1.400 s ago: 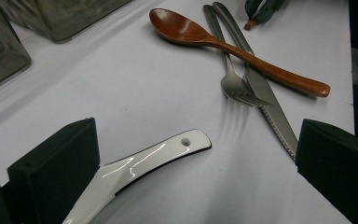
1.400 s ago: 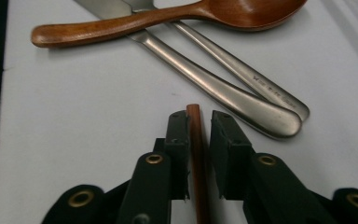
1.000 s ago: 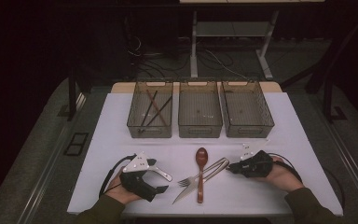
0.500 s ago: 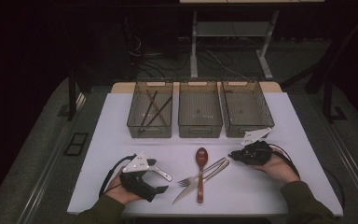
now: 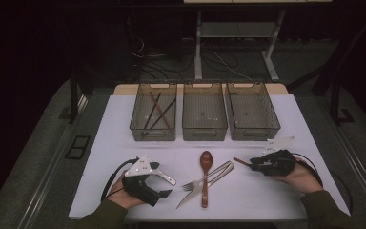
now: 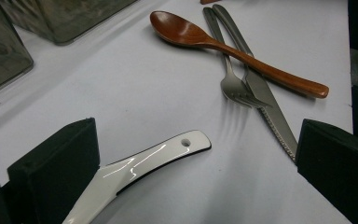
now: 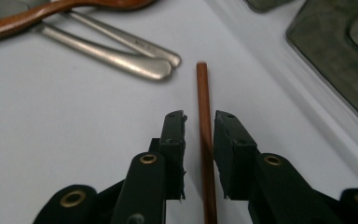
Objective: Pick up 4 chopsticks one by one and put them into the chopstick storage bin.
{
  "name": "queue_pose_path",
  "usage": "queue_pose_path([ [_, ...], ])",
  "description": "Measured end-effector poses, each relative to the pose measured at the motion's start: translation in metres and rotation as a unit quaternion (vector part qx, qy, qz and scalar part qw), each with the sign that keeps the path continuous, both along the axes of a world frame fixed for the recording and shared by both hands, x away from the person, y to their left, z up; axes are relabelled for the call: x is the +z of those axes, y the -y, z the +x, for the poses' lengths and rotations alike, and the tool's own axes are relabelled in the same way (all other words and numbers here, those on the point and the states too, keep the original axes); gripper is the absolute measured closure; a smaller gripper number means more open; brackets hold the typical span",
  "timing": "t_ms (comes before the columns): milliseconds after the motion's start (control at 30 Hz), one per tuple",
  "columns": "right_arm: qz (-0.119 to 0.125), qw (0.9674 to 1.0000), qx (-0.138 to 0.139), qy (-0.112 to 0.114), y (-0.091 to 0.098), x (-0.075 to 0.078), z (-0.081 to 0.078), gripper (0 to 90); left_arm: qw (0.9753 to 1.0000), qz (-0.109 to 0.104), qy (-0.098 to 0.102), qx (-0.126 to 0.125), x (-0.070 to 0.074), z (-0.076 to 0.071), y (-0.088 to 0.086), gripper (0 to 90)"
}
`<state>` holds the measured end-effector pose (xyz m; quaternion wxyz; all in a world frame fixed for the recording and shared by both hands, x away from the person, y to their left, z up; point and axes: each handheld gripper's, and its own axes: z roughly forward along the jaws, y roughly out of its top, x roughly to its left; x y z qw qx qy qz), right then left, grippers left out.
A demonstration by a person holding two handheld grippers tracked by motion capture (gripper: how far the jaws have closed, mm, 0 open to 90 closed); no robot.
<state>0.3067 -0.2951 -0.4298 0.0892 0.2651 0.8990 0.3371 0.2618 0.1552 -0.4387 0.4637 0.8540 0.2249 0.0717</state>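
The right gripper (image 5: 253, 166) lies low over the white table (image 5: 124, 143) at its right side, jaws pointing left toward the cutlery. A brown chopstick (image 7: 204, 116) runs lengthwise through the gap between its two jaws. In the right gripper view a thin strip of space shows on each side of the stick, so the pads (image 7: 175, 140) do not press on it; the jaws have just been opening, and they stand slightly parted with the stick lying between them on the table. The stick's far end pokes out past the jaw tips and stops just short of the rounded handle ends of the fork (image 7: 121, 42) and knife (image 7: 107, 58).

The left gripper (image 5: 164, 188) rests at the table's left front. Its jaws are spread wide, one at each lower corner of the left gripper view, and a white spoon (image 6: 149, 161) lies between them without being pinched. Beyond it the fork and knife lie side by side, with a wooden spoon (image 6: 233, 51) laid across them.

At the back of the table stand three bins in a row. The left bin (image 5: 153, 130) holds other chopsticks (image 5: 156, 110). The chopstick at the right gripper lies well in front of the right bin (image 5: 252, 131), apart from it.
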Motion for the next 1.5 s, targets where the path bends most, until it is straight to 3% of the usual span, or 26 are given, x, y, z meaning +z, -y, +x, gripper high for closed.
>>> queue_pose_path([
  [200, -0.004, 0.9997, -0.023, -0.011, 0.025, 0.001, -0.014, 74.5, 1.0, -0.001, -0.001, 0.0, 0.0, 0.0, 0.0, 0.0],
  [500, -0.012, 0.9994, -0.026, -0.021, 0.047, -0.008, -0.025, 75.9, 1.0, 0.0, -0.001, 0.001, 0.0, 0.0, 0.0, 0.0],
  [767, -0.011, 0.9992, -0.021, -0.031, 0.048, -0.012, -0.021, 79.1, 1.0, 0.001, -0.001, 0.0, 0.0, 0.0, 0.0, 0.0],
  [1033, -0.01, 0.9994, -0.019, -0.027, 0.049, -0.013, -0.021, 84.1, 1.0, -0.001, -0.001, 0.001, 0.0, 0.0, 0.0, 0.0],
  [1300, 0.006, 0.9987, -0.014, -0.049, 0.048, -0.012, -0.019, 84.7, 1.0, 0.0, 0.0, 0.0, 0.0, 0.0, 0.0, 0.0],
  [1500, 0.025, 0.9985, -0.021, -0.044, 0.049, -0.004, -0.02, 84.7, 1.0, 0.0, 0.0, 0.0, 0.0, 0.0, 0.0, 0.0],
])
